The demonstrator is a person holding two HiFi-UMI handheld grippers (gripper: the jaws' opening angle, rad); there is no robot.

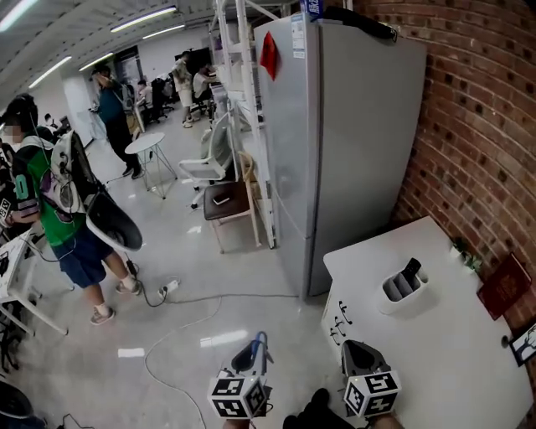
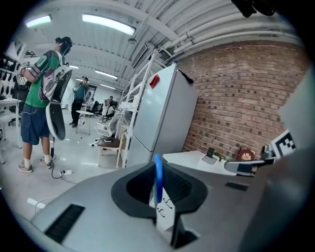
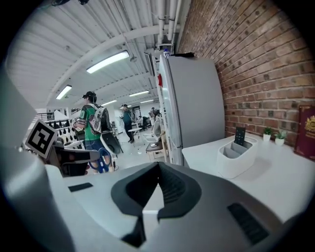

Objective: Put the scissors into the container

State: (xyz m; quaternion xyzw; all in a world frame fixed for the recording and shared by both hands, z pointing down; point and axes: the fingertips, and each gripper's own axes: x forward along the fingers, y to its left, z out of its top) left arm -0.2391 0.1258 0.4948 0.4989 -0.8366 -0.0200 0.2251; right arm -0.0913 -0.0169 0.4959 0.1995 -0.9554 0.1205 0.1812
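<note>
Nothing here reads clearly to me. The stickers [image 1: 297,35] at the top of the fridge [image 1: 352,151] are too small to make out, and the white figures on the green jersey [image 1: 33,188], left of the fridge, are blurred.

blue-handled scissors [image 2: 158,177] gripped in left tool [image 1: 252,353], white divided container [image 1: 394,304] upright on table [image 1: 435,360]

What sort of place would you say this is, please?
Probably a shared office or lab workspace: a tall fridge beside a brick wall, office chairs and people further back, and strip lights overhead.
</note>
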